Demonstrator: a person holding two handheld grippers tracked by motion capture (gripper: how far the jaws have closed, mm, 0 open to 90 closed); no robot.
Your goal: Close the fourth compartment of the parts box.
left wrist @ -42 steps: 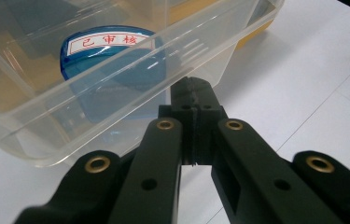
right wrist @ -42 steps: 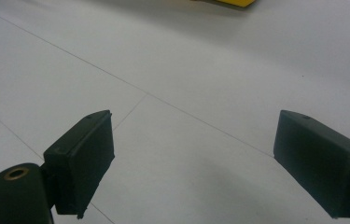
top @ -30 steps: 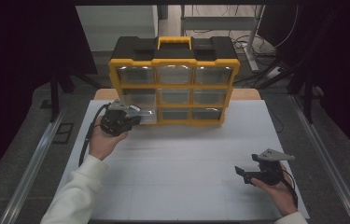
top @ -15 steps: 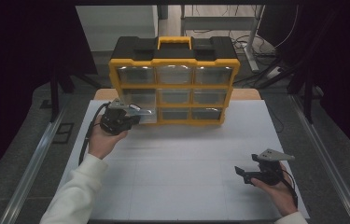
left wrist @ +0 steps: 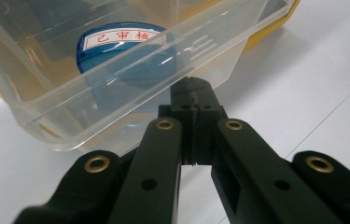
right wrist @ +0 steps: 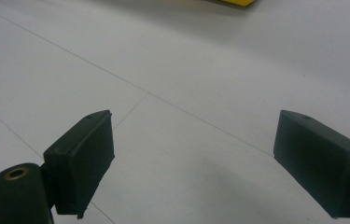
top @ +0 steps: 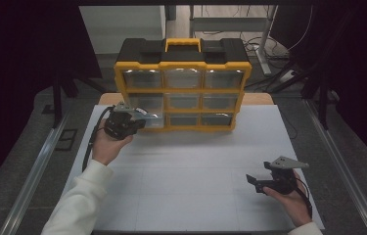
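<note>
A yellow and black drawer organizer (top: 120,83) stands upright at the back of the white table (top: 195,156). Its lower left clear drawer (top: 149,116) (left wrist: 46,107) is pulled partway out. Inside lies a blue round disc (left wrist: 121,56) with a white label printed in red. My left gripper (top: 138,119) (left wrist: 192,86) is shut, its tips pinched on the drawer's front lip. My right gripper (top: 259,176) (right wrist: 193,158) rests low over the table near the front right, open, with nothing but bare table between its jaws.
The organizer's other clear drawers (top: 183,102) are pushed in. A person's left white sleeve (top: 80,200) comes in from the bottom left. Dark floor and metal rails (top: 34,166) flank the table, and cables (top: 264,44) lie behind it.
</note>
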